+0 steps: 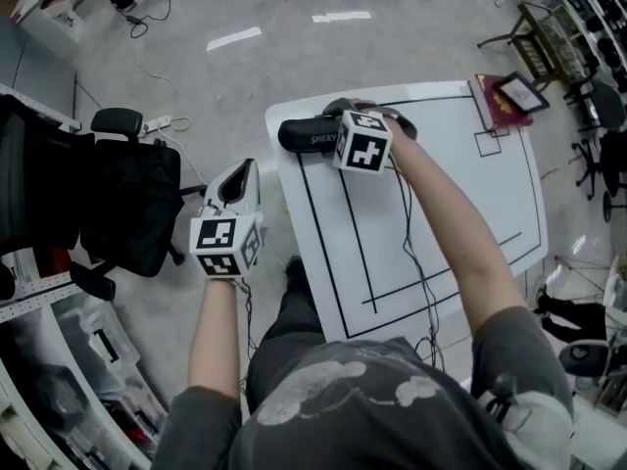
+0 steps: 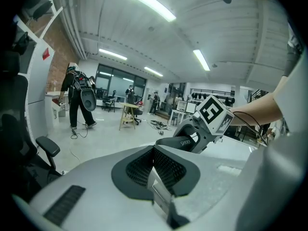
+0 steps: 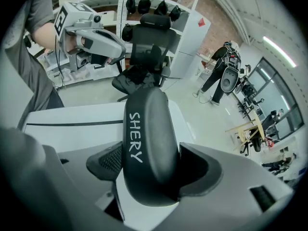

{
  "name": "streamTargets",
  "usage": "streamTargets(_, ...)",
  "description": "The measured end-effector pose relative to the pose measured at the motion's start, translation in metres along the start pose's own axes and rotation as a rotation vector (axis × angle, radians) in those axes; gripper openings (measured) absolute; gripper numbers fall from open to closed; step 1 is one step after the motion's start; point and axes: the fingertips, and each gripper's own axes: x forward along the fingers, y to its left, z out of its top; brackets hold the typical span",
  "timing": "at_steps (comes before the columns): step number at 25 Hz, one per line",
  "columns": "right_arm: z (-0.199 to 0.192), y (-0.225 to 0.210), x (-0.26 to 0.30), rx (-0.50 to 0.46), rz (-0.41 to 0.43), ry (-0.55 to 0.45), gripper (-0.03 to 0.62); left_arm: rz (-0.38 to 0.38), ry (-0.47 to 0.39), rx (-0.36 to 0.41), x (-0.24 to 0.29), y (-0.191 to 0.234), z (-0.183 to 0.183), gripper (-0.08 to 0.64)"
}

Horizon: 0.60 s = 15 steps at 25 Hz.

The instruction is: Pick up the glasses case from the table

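Black glasses case [image 3: 147,148], white "SHERY" lettering on the lid, is lying at the far left corner of the white surface [image 1: 441,194]. Right gripper [image 1: 345,125] is pointing steeply down, jaws clamping the case's sides. Left gripper [image 1: 238,179] is hovering off the surface's left edge, jaws closed and empty.

- Glossy grey floor [image 1: 294,27], with a loose cable [image 1: 147,18] at far left.
- Black office chair [image 1: 127,199] on the left.
- Long ceiling light strips [image 2: 144,4] overhead.
- Brick wall [image 2: 50,61] at left.
- Dark far windows [image 2: 115,78], with a wooden stool [image 2: 129,115] near them.
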Motion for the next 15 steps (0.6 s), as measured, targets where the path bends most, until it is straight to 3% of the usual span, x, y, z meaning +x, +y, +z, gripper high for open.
streamTargets(6, 0.013, 0.016, -0.038, 0.132, -0.016, -0.154, 0.344, 0.004, -0.021, 0.02, -0.019, -0.015, 0.012, 0.002)
streamTargets(15, 0.009, 0.053, -0.091, 0.204, -0.12, -0.245, 0.344, 0.0, -0.062, 0.044, -0.06, -0.058, 0.018, 0.002)
